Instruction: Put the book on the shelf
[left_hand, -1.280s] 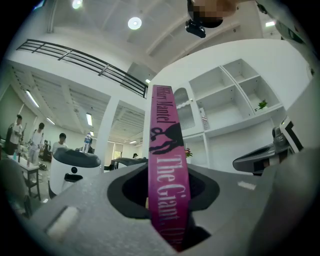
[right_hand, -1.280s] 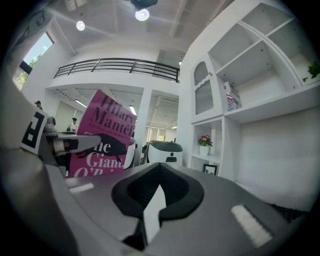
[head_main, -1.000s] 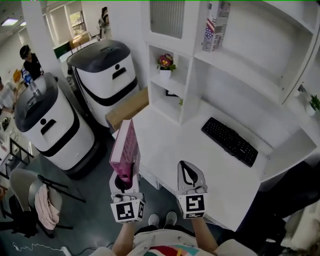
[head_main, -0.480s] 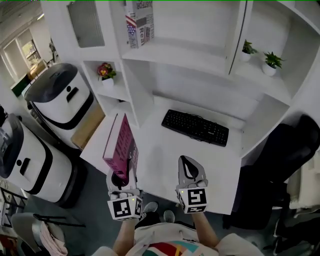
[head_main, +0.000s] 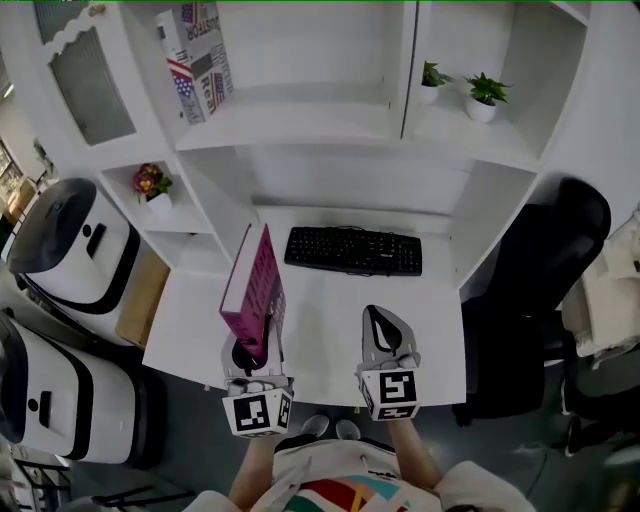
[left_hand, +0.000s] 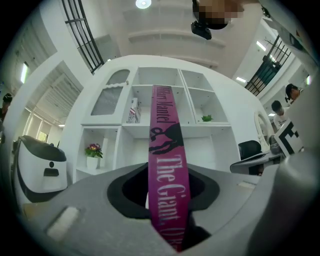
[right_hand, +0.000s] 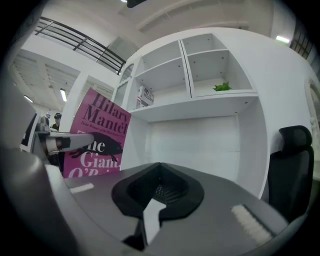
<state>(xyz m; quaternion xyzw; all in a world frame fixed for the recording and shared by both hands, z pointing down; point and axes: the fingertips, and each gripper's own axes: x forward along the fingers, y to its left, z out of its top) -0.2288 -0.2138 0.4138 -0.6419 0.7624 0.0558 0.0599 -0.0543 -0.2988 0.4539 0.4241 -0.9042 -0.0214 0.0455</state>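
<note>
My left gripper (head_main: 252, 350) is clamped partway closed on the lower end of the magenta book (head_main: 254, 285). The book stands upright out of the jaws with its spine facing back along them. The grip looks the same as a second ago. My right gripper (head_main: 376, 322) is level beside it, jaws together with nothing in them, also unchanged.

What has changed is everything around them. A second ago both grippers hung over the floor at the desk's left corner, with the two white machines (head_main: 60, 250) filling the left of the head view. Now the grippers are over the near edge of the desk (head_main: 330, 315). The black keyboard (head_main: 352, 250) lies straight ahead, beyond them. The white shelf unit (head_main: 300, 120) sits square at the far side, and the machines are off at the left edge.

The book is in the air above the near left part of the desk, well apart from any shelf. A flag-printed item (head_main: 195, 65) stands on the upper left shelf and a flower pot (head_main: 152, 185) in a lower left cubby. Two potted plants (head_main: 455, 88) are on the upper right, and a black chair (head_main: 540, 270) is to the right.
</note>
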